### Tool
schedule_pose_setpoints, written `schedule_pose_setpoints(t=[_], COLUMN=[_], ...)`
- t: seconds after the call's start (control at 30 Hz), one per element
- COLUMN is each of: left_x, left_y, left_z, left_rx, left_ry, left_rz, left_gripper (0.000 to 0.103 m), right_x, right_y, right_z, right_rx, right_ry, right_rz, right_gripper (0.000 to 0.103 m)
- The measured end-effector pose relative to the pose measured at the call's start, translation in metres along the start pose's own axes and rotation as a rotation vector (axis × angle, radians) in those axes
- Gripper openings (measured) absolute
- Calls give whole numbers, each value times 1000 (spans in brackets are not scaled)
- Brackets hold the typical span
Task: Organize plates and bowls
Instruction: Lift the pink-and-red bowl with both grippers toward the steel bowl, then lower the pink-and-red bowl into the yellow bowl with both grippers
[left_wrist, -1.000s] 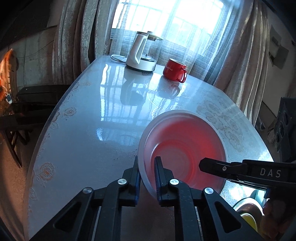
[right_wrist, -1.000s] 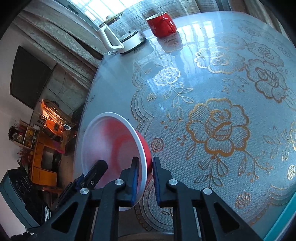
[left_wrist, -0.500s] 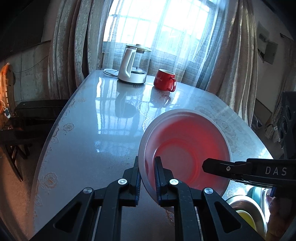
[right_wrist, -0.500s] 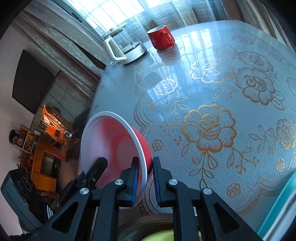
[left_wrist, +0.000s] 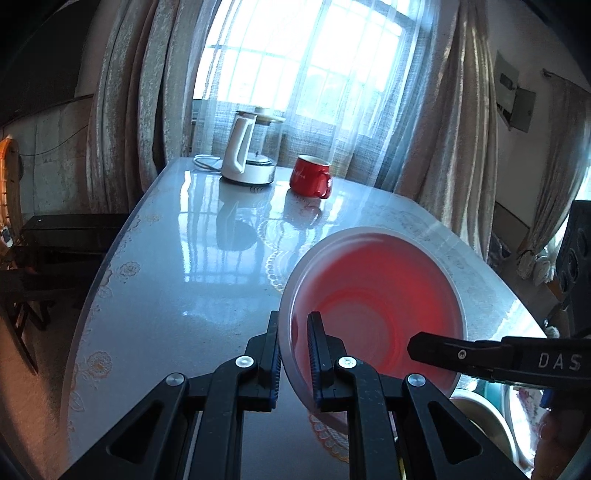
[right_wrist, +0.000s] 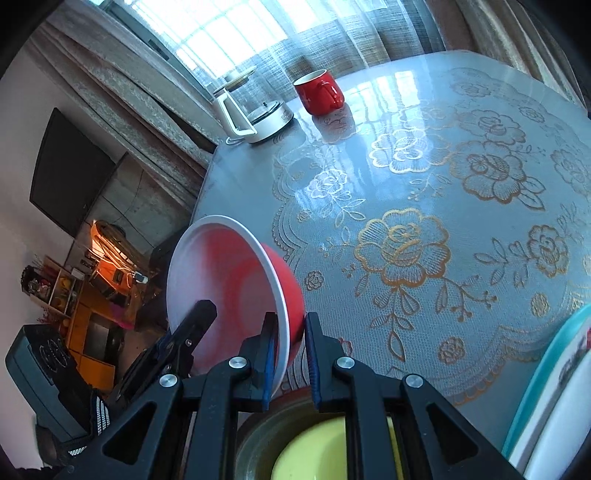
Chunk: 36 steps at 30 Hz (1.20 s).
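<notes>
A red bowl (left_wrist: 373, 295) with a white rim hangs tilted above the near edge of the table (left_wrist: 166, 277). My left gripper (left_wrist: 293, 332) is shut on its left rim, one finger inside and one outside. The right gripper's finger (left_wrist: 417, 345) reaches in from the right. In the right wrist view the same bowl (right_wrist: 229, 280) stands on edge, and my right gripper (right_wrist: 290, 332) is shut on its rim. The left gripper's finger (right_wrist: 199, 317) shows on the bowl's far side.
A white kettle (left_wrist: 247, 155) and a red mug (left_wrist: 310, 181) stand at the table's far end by the curtained window. Below my right gripper sits a metal bowl with a yellow one inside (right_wrist: 314, 454). A teal-rimmed plate (right_wrist: 546, 406) lies at the lower right.
Both grippers have lifted the bowl and drawn it back toward the table's near edge. The metal bowl with the yellow one inside has come into view beneath.
</notes>
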<state>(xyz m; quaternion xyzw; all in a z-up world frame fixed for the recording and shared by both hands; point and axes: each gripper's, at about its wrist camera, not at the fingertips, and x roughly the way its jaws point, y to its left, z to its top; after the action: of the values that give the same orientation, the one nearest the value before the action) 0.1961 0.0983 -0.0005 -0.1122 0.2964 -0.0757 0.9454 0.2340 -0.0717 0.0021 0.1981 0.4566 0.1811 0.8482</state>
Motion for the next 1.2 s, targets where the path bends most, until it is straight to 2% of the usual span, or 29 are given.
schedule_pose_setpoints(t=[0.23,0.37,0.87,1.2], left_x=[-12,-13,-28,-46], left_y=[-16,-27,-49,-63], left_z=[-4,-7,-19,-30], left_rx=[44,93,137,144], left_ry=[-46,-49,-68,-35], left_rz=[-40,-44,-95,-90], left_gripper=[13,13,13,13], right_x=[-17,-27,-52,-68], right_y=[-7,-12,-31,-39], right_z=[-7,-10,-29,-46], right_rx=[12,23,51,52], right_ry=[-25,-38,-61,-47], right_rz=[3,-2,-3,36], right_gripper=[15,15,15,15])
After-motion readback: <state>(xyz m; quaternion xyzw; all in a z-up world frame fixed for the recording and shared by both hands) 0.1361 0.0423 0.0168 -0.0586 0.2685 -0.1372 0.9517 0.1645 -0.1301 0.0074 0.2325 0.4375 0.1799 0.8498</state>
